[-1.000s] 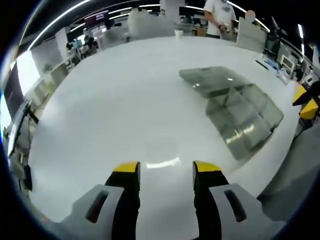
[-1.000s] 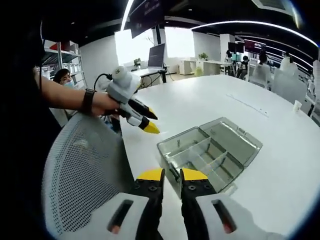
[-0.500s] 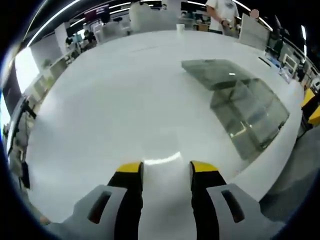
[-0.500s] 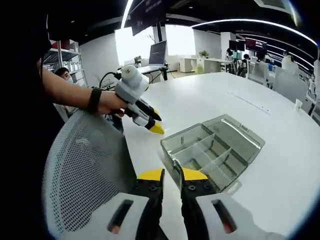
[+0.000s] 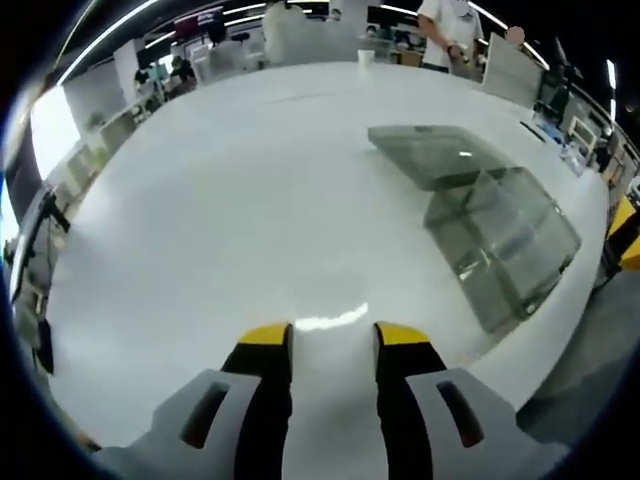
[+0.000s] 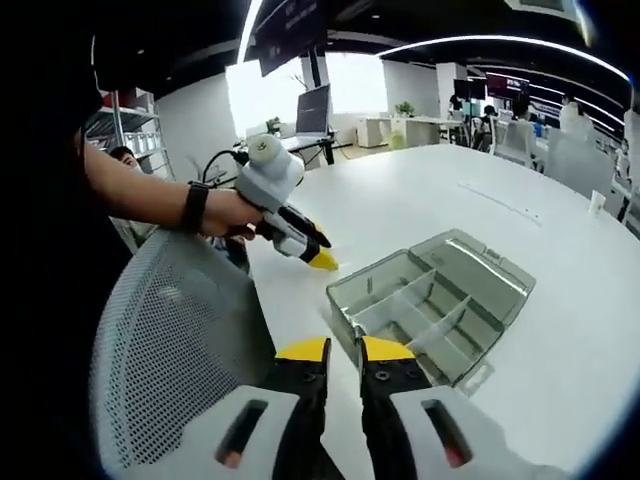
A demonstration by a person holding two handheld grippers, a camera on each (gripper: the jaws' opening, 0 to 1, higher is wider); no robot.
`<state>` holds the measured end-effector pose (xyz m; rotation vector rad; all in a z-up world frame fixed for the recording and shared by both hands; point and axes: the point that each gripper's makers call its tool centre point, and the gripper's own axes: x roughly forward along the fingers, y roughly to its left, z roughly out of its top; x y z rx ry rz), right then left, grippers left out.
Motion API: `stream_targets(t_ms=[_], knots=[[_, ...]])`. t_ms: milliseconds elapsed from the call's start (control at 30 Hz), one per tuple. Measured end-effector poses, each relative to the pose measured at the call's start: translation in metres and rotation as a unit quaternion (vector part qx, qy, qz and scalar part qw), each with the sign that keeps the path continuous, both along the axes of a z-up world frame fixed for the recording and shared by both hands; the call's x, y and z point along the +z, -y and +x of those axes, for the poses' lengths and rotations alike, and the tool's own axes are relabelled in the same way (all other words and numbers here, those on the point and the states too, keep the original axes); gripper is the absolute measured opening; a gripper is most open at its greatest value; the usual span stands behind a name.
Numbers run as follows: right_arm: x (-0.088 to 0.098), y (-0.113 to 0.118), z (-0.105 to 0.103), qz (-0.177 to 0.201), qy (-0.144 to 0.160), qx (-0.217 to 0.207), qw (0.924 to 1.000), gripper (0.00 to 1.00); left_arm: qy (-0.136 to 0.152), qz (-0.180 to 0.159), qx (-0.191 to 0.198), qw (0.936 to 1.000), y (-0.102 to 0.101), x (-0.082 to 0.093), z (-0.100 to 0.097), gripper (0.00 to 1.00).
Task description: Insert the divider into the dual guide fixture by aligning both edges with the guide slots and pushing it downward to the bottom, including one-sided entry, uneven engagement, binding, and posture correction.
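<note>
A clear plastic compartment box (image 6: pixel 425 315) lies on the white table (image 6: pixel 560 340) with its lid (image 6: pixel 480 268) folded open; several partitions stand inside. My right gripper (image 6: pixel 345 350) hovers just before the box's near corner, shut on a thin clear divider (image 6: pixel 358 347) seen edge-on between the yellow tips. A hand holds my left gripper (image 6: pixel 322 260) above the table edge, left of the box, tips pointing down toward it. In the left gripper view the left gripper (image 5: pixel 330 335) is open with nothing between its jaws, and the box (image 5: pixel 495 240) lies to the right.
A grey mesh chair back (image 6: pixel 170 350) stands at the left, close to the table edge. A person's arm with a wrist strap (image 6: pixel 150 200) reaches in from the left. The table's curved edge (image 5: pixel 560 320) runs just beyond the box. People and desks stand far behind.
The left gripper has moved closer to the box and its jaws have narrowed a little. The right gripper keeps hold of the divider near the box corner.
</note>
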<state>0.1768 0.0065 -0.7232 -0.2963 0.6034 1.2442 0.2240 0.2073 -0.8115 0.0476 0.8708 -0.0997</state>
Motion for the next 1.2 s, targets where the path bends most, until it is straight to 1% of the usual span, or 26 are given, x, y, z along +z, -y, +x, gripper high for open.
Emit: stream_targets(t_ms=[33,67,133,200,267,367,467,533,567,600,667,700,733,800,900,967,1033,1200], knots=[[0.0,-0.001,0.001,-0.001,0.001,0.0,1.0,0.07,-0.002,-0.003,0.001,1.0,0.0,0.0,0.0,0.3],[0.0,-0.001,0.001,-0.001,0.0,-0.001,1.0,0.07,-0.011,0.003,-0.011,0.9999,0.002,0.0,-0.002,0.29],[0.002,0.0,0.001,0.003,0.001,-0.005,1.0,0.07,-0.015,0.019,-0.033,0.9992,0.006,0.002,-0.005,0.29],[0.003,-0.001,0.001,0.012,-0.002,-0.008,0.9999,0.07,-0.007,0.023,-0.037,0.999,0.009,0.005,-0.005,0.29],[0.002,-0.001,-0.001,0.016,-0.009,-0.009,0.9998,0.07,0.0,0.019,-0.036,0.9992,0.01,0.008,-0.005,0.29],[0.003,-0.001,-0.001,0.02,-0.011,-0.01,0.9997,0.07,0.002,0.013,-0.037,0.9992,0.014,0.012,-0.007,0.29],[0.004,-0.002,-0.001,0.026,-0.014,-0.011,0.9995,0.07,0.012,0.018,-0.045,0.9988,0.017,0.018,-0.009,0.29],[0.005,-0.004,0.001,0.035,-0.018,-0.014,0.9991,0.07,0.02,0.029,-0.052,0.998,0.016,0.022,-0.01,0.29],[0.005,-0.005,0.002,0.039,-0.023,-0.016,0.9989,0.07,0.029,0.052,-0.068,0.9959,0.015,0.026,-0.01,0.29],[0.006,-0.006,0.002,0.041,-0.025,-0.017,0.9987,0.08,0.033,0.056,-0.074,0.9951,0.017,0.029,-0.011,0.29],[0.008,-0.008,0.003,0.044,-0.024,-0.016,0.9986,0.08,0.04,0.049,-0.078,0.9949,0.022,0.038,-0.01,0.29],[0.01,-0.009,0.003,0.046,-0.024,-0.016,0.9985,0.08,0.049,0.058,-0.105,0.9916,0.027,0.045,-0.008,0.29],[0.012,-0.011,0.003,0.049,-0.024,-0.015,0.9984,0.08,0.053,0.065,-0.115,0.9898,0.029,0.049,-0.008,0.29],[0.015,-0.014,0.002,0.056,-0.026,-0.012,0.998,0.08,0.067,0.075,-0.126,0.9868,0.033,0.06,-0.007,0.29],[0.018,-0.016,0.007,0.06,-0.025,-0.013,0.9978,0.08,0.082,0.081,-0.141,0.9832,0.037,0.072,-0.006,0.29],[0.02,-0.018,0.011,0.067,-0.025,-0.024,0.9971,0.07,0.1,0.097,-0.157,0.9778,0.041,0.081,-0.003,0.29],[0.022,-0.02,0.012,0.075,-0.03,-0.025,0.9964,0.07,0.101,0.106,-0.168,0.9748,0.045,0.083,-0.005,0.29],[0.023,-0.024,0.013,0.079,-0.03,-0.024,0.9962,0.07,0.117,0.094,-0.179,0.9725,0.056,0.086,-0.004,0.29]])
